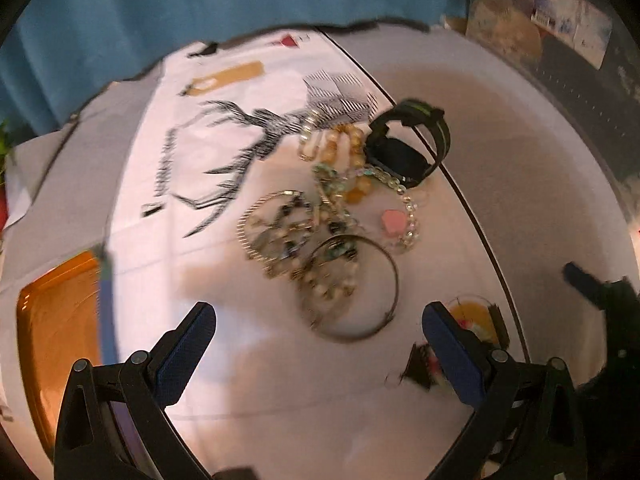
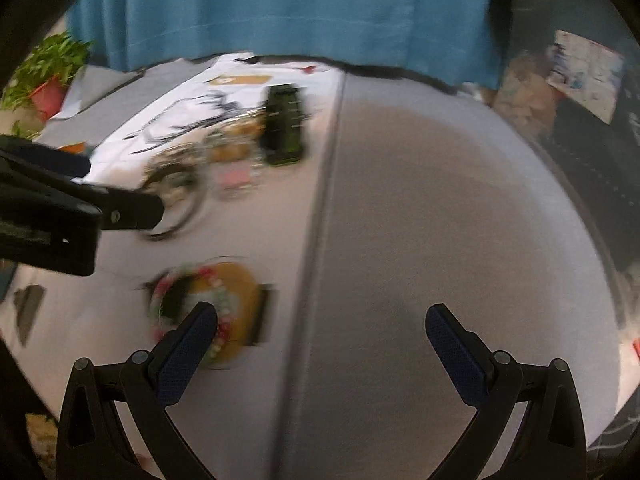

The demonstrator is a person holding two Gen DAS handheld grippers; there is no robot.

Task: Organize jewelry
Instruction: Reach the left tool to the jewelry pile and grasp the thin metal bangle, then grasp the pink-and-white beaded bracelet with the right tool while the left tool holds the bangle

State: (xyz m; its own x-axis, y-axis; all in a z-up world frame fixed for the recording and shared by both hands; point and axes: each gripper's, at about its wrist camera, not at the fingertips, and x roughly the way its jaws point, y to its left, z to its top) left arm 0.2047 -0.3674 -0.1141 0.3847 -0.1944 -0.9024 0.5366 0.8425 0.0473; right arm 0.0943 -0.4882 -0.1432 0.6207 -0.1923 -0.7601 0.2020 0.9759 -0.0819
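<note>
The left gripper (image 1: 319, 322) hangs with its blue-padded fingers spread wide and nothing between them, over a tangled heap of bracelets, bangles and beaded strands (image 1: 316, 236) lying on the pale grey tabletop (image 1: 520, 184). At the heap's near edge, toward 6 o'clock, a thin dark metal bangle (image 1: 354, 288) lies flat just ahead of the fingertips. At about 1 o'clock from the heap a black wristwatch with a green-striped strap (image 1: 408, 142) rests against a cluster of amber and cream beads, and a small pink tag (image 1: 392, 220) sits beside a clear-bead strand at 3 o'clock. A white cloth printed with a black stag (image 1: 208, 152) underlies the heap's far left side. An orange plastic tray (image 1: 56, 340) sits at 8 o'clock. The right gripper (image 2: 322, 320) is likewise gaping and empty, above bare tabletop; its left fingertip overlaps a round yellow pad ringed with red, white and green beads (image 2: 224, 308), though the blur hides whether they touch.
</note>
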